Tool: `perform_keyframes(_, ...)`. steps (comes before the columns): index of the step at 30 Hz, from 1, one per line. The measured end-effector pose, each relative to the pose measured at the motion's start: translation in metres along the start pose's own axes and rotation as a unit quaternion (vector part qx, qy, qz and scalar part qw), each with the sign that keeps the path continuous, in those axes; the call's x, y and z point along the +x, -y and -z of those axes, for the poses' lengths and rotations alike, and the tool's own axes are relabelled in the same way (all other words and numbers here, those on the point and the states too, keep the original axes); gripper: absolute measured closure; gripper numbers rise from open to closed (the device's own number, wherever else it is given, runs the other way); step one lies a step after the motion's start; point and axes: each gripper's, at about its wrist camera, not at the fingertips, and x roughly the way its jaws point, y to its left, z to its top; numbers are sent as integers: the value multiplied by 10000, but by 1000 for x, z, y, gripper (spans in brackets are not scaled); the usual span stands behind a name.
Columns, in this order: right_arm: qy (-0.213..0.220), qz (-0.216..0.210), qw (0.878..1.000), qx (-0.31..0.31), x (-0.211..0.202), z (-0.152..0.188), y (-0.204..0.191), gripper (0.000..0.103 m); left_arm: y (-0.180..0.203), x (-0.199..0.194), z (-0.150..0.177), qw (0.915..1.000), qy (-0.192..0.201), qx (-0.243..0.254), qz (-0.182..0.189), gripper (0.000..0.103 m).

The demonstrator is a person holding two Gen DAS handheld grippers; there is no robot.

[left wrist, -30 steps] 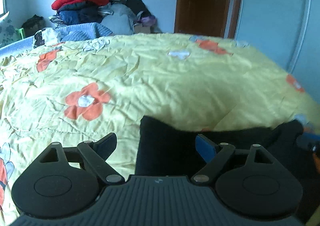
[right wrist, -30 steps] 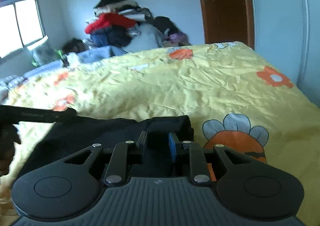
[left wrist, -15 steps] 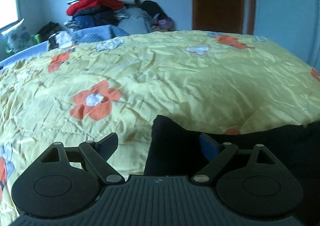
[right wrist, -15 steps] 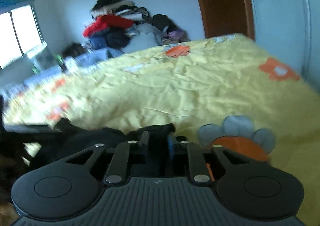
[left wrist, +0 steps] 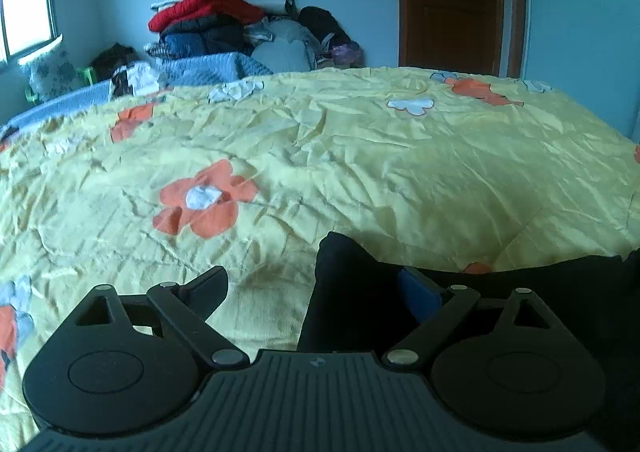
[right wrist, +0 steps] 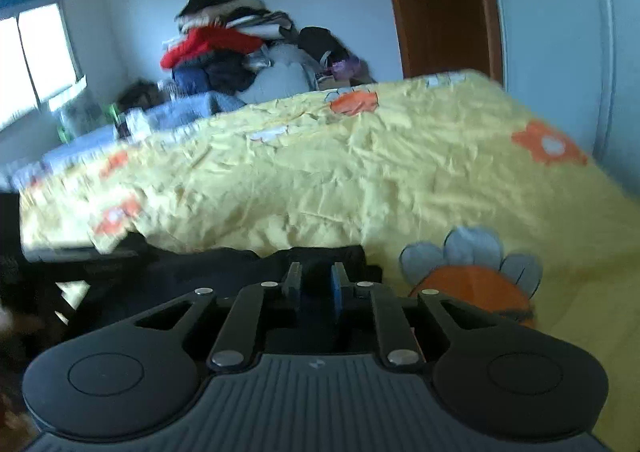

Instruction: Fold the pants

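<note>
Black pants [left wrist: 352,292] lie on a yellow flowered bed cover [left wrist: 360,156] at the near edge. My left gripper [left wrist: 316,288] is open, its jaws wide apart, with a corner of the pants between them. In the right wrist view the pants [right wrist: 224,272] stretch to the left, and my right gripper [right wrist: 316,284] is shut on their near right corner, with black cloth pinched between the pads.
A pile of clothes [left wrist: 224,24] stands against the far wall beyond the bed. A brown door [left wrist: 452,0] is at the back right. A window [left wrist: 24,24] is at the left. A blue blanket [left wrist: 208,68] lies at the bed's far side.
My right gripper has moved with the pants corner in it, and its view is blurred and swings. My left gripper stays open and has shifted a little, so the pants corner sits further right.
</note>
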Motion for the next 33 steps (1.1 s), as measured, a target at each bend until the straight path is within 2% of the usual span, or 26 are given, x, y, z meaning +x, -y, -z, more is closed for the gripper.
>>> perform_keyframes(5, -73, -598, 9962, 633, -14, 13, 26, 88, -12, 6, 1, 9990, -164, -363, 180, 2)
perform_keyframes(6, -107, -678, 9950, 729, -17, 16, 30, 82, -14, 7, 2, 9988, -178, -402, 201, 2)
perform_keyframes(7, -135, -726, 9939, 822, -22, 20, 35, 69, -14, 6, 2, 9987, -188, -423, 214, 2)
perform_keyframes(8, -142, -848, 9922, 908, -27, 24, 39, 62, -14, 7, 2, 9986, -197, -436, 222, 2)
perform_keyframes(9, -109, -1005, 9899, 994, -31, 28, 43, 44, -15, 8, 2, 9985, -208, -454, 234, 1)
perform_keyframes(10, -61, -1169, 9871, 1088, -38, 32, 45, 32, -16, 8, 2, 9984, -218, -471, 243, 1)
perform_keyframes(13, -21, -1394, 9841, 1101, -57, 43, 44, 32, -17, 9, 2, 9981, -239, -507, 257, 0)
perform_keyframes(16, 161, -1344, 9836, 1188, -75, 50, 44, 32, -20, 8, 2, 9977, -213, -571, 302, 0)
perform_keyframes(19, 270, -1508, 9816, 1141, -86, 51, 42, 32, -22, -11, 1, 9974, -74, -705, 124, 8)
perform_keyframes(20, 273, -1526, 9824, 1040, -87, 52, 40, 32, -20, -22, 1, 9970, 57, -757, 174, 8)
perform_keyframes(22, 104, -1542, 9852, 747, -85, 51, 32, 32, -12, -42, 2, 9961, 235, -640, 568, 6)
perform_keyframes(25, -245, -1658, 9833, 713, -72, 54, 28, 33, 13, -64, 8, 9937, 247, -82, 1092, 7)
perform_keyframes(27, -321, -1760, 9805, 816, -66, 56, 29, 33, 32, -76, 16, 9905, 306, 361, 1294, 7)
perform_keyframes(29, -347, -1834, 9784, 892, -64, 58, 30, 34, 53, -86, 27, 9856, 429, 853, 1397, 7)
perform_keyframes(31, -386, -1809, 9780, 961, -63, 60, 33, 41, 75, -94, 38, 9778, 630, 1401, 1427, 6)
perform_keyframes(33, -342, -1935, 9727, 1237, -62, 61, 39, 46, 94, -97, 50, 9690, 818, 1937, 1300, 7)
